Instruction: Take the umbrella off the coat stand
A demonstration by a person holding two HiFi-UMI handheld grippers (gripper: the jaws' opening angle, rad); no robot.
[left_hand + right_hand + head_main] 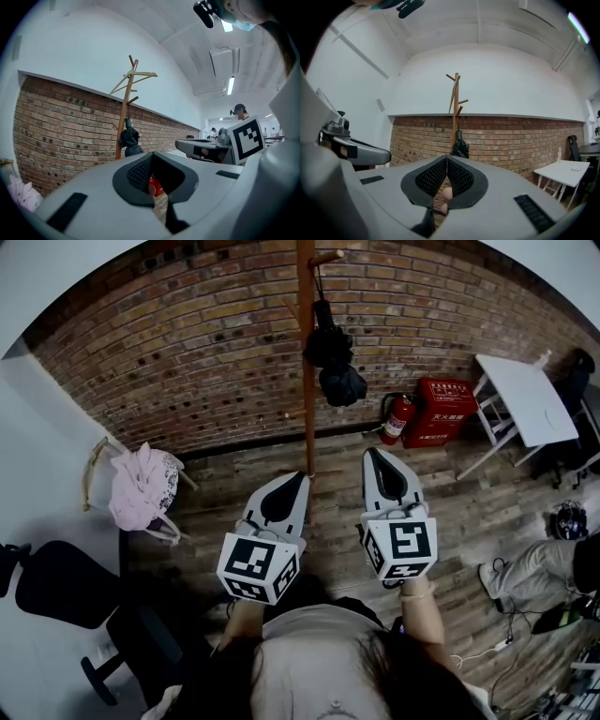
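Note:
A wooden coat stand (307, 418) rises in front of the brick wall. A black folded umbrella (334, 362) hangs from one of its upper pegs by a strap, just right of the pole. Both grippers are held level and well short of the stand, with nothing between their jaws. My left gripper (302, 476) is shut and points at the foot of the pole. My right gripper (371, 454) is shut a little to its right. In the left gripper view the umbrella (129, 140) hangs on the stand (124, 117) far ahead of the gripper (151, 157). The right gripper view shows the umbrella (460, 147) just above the gripper (446, 157).
A red fire extinguisher (398, 418) and a red box (442, 409) stand at the wall right of the stand. A white table (525, 399) is at the far right. A pink bag (141, 488) sits on a chair at the left, near a black office chair (66, 587). Someone's legs (525, 573) lie at the right.

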